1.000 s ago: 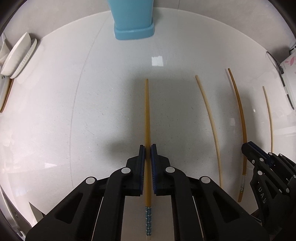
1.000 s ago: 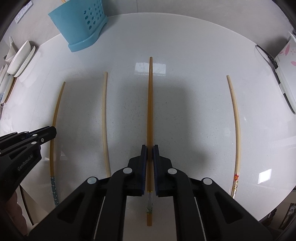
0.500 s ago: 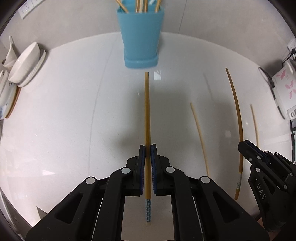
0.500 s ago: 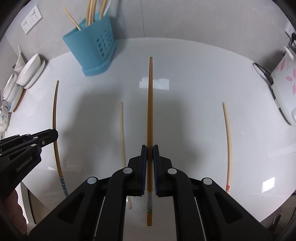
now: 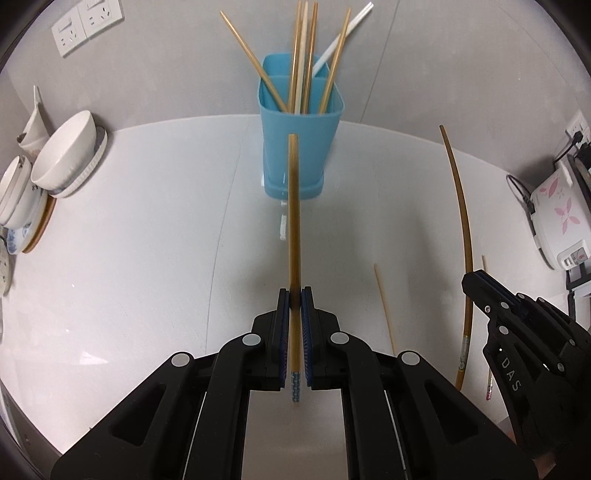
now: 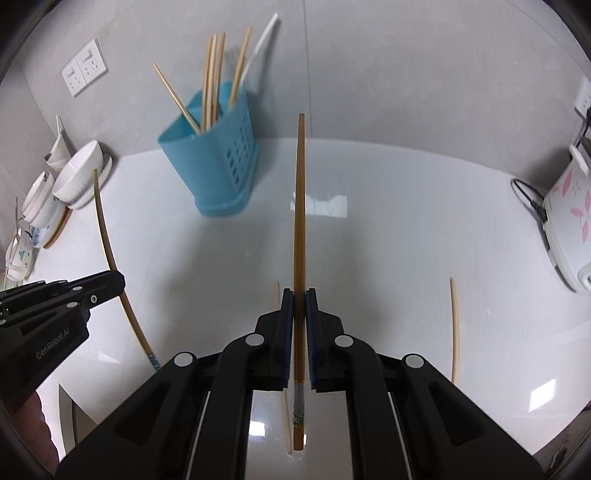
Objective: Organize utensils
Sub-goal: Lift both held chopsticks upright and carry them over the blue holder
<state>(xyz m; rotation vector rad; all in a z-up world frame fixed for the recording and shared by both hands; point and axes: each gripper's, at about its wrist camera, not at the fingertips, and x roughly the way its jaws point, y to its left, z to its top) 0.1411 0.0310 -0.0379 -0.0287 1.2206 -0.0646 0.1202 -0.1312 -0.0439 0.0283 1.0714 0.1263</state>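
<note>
Two brown wooden chopsticks are up off the white worktop (image 5: 129,277), one in each of my grippers. My left gripper (image 5: 294,295) has its jaws pressed together on the blue-patterned-end chopstick (image 5: 293,221), which runs forward between the pads with its tip in front of the light blue plastic utensil holder (image 5: 299,147). My right gripper (image 6: 299,295) has its jaws pinched on the plain darker brown chopstick (image 6: 300,206), whose banded end sticks out behind the pads and whose tip points up to the right of the holder.

I see the holder standing upright at the back of the worktop, against the grey wall, with several wooden chopsticks (image 5: 299,55) and one white one leaning inside it. Nearer me than the holder, two pale thin chopsticks lie flat on the worktop: one (image 6: 456,328) well off to the holder's right, and another (image 5: 384,306) between my two grippers, partly hidden in the right wrist view.

Left of the holder, white ceramic bowls (image 5: 64,155) are stacked on their sides on a plate. Far to the holder's right sits a white rice cooker with pink flowers (image 6: 569,221). White wall sockets (image 5: 86,26) are mounted above and left of the holder.
</note>
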